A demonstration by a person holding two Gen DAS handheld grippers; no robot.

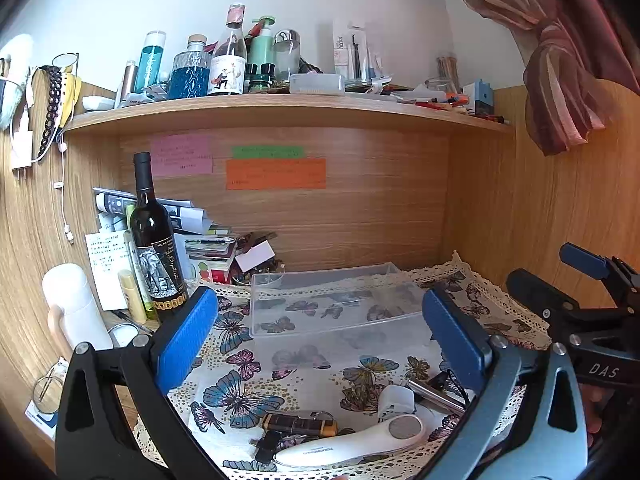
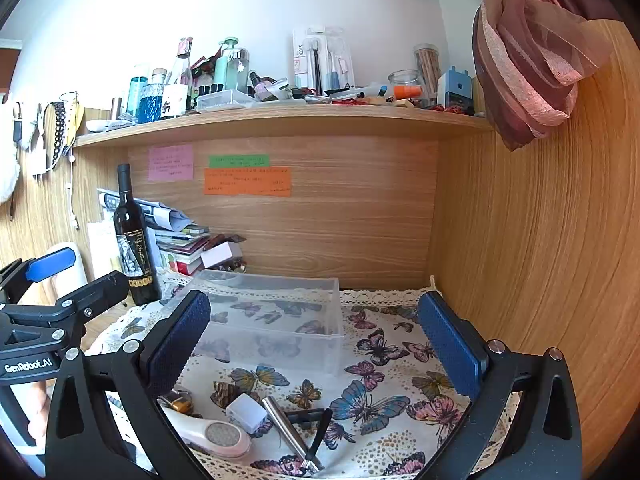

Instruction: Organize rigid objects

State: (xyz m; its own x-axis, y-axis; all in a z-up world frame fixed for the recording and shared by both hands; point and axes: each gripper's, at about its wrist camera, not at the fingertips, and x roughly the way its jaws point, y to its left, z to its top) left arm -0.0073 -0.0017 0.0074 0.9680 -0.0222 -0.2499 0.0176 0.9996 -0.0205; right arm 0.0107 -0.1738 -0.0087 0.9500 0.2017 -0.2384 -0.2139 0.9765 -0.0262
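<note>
A clear plastic bin (image 1: 336, 300) (image 2: 272, 312) stands empty on the butterfly cloth (image 1: 240, 364) (image 2: 384, 384). In front of it lie a white handled device (image 1: 352, 444) (image 2: 216, 436), a small white cube (image 1: 396, 400) (image 2: 246, 412), a silver metal tube (image 1: 436, 394) (image 2: 286, 428), a brown-gold lighter (image 1: 300, 424) (image 2: 180, 402) and black small parts (image 2: 316, 426). My left gripper (image 1: 320, 344) is open and empty above them. My right gripper (image 2: 316, 348) is open and empty too, to the right of the left one.
A dark wine bottle (image 1: 154, 240) (image 2: 132, 236), a white flask (image 1: 74, 304) and stacked papers (image 1: 200, 240) stand at the left. A wooden shelf (image 1: 280, 108) (image 2: 280, 120) crowded with bottles runs overhead. A wooden side wall (image 2: 540, 240) and a curtain (image 2: 524, 60) close the right.
</note>
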